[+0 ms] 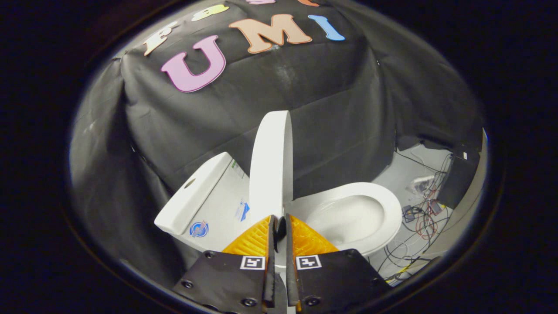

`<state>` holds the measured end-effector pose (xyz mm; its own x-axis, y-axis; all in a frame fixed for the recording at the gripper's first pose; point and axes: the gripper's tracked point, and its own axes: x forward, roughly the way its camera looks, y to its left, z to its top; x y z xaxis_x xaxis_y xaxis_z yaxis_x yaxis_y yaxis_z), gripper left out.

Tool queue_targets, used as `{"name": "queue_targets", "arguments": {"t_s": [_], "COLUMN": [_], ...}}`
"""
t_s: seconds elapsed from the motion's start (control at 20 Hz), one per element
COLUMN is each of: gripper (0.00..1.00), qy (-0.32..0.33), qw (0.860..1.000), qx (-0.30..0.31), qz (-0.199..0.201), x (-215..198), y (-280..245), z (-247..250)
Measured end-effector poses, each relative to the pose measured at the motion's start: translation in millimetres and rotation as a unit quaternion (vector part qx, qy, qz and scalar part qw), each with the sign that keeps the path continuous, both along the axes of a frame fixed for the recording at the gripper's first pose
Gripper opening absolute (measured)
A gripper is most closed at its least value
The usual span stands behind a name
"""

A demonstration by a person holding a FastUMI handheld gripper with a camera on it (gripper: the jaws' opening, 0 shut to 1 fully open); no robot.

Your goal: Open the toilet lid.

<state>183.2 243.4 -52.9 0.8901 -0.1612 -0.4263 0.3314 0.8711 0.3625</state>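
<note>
The white toilet has its lid (pixel 269 168) raised and standing upright, seen nearly edge-on between the tank (pixel 205 196) and the open bowl (pixel 348 216). The seat ring (pixel 390 209) lies down around the bowl. My gripper (pixel 279 220) sits just before the lid's lower end, near the hinge. Its fingers are drawn together with only a narrow slit between them. I see nothing held between the fingers; the lid rises beyond the fingertips.
Black cloth walls close in behind and to the left of the toilet. On the grey floor beyond the bowl lie tangled cables (pixel 420 218) and a dark box (pixel 457 179).
</note>
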Motion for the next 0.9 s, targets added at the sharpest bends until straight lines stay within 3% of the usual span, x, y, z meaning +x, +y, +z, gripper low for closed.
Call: {"name": "queue_targets", "arguments": {"t_s": [0.9], "gripper": [0.12], "qy": [-0.024], "qw": [0.999], "qx": [-0.026], "qz": [0.038], "x": [27], "y": [62], "z": [19]}}
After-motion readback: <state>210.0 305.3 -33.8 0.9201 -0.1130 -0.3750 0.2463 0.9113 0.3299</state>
